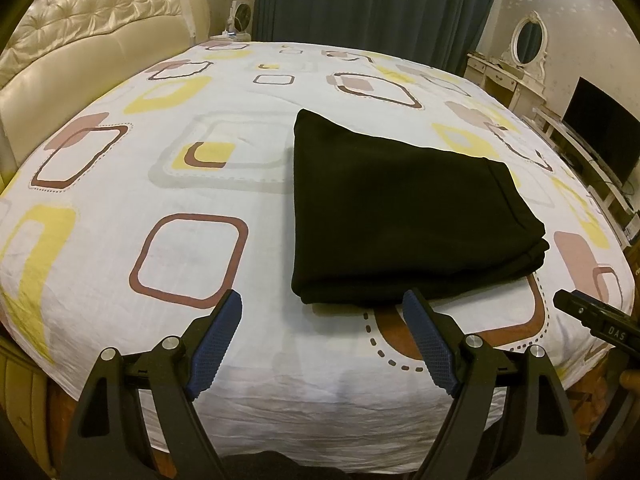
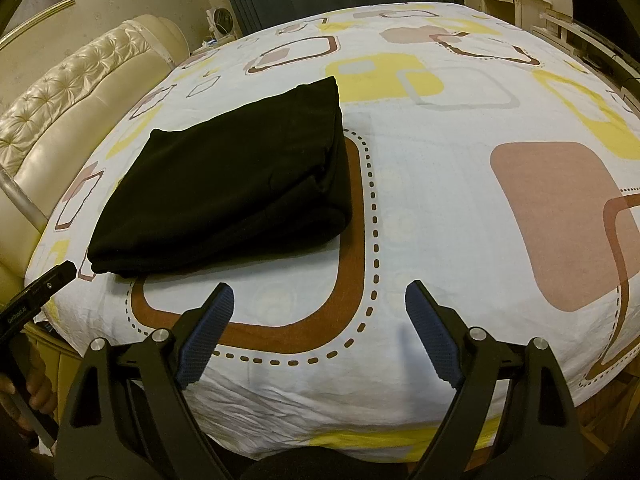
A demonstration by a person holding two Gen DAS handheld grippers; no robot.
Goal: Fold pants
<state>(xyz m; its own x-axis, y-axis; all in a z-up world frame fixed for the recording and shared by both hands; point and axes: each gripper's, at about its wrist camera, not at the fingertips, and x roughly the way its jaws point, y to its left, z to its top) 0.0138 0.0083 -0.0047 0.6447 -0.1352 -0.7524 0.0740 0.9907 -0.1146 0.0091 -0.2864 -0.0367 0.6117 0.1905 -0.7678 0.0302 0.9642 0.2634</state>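
Observation:
Black pants [image 1: 396,216] lie folded into a thick square packet on the patterned bedsheet [image 1: 132,184]. In the right wrist view the same pants [image 2: 236,188] sit to the left of centre. My left gripper [image 1: 322,304] hovers over the near edge of the bed, open, with nothing between its blue pads [image 1: 218,340]; the packet's near edge lies just beyond its right pad. My right gripper [image 2: 320,298] is open too, empty, over bare sheet to the right of the pants. Each gripper's tip shows at the other view's side edge.
A cream tufted headboard [image 1: 92,52] runs along the left side of the bed. Dark curtains [image 1: 376,0] hang behind it. A white dressing table with an oval mirror [image 1: 528,40] and a dark screen [image 1: 600,128] stand to the right. A hand [image 2: 38,392] holds the left gripper.

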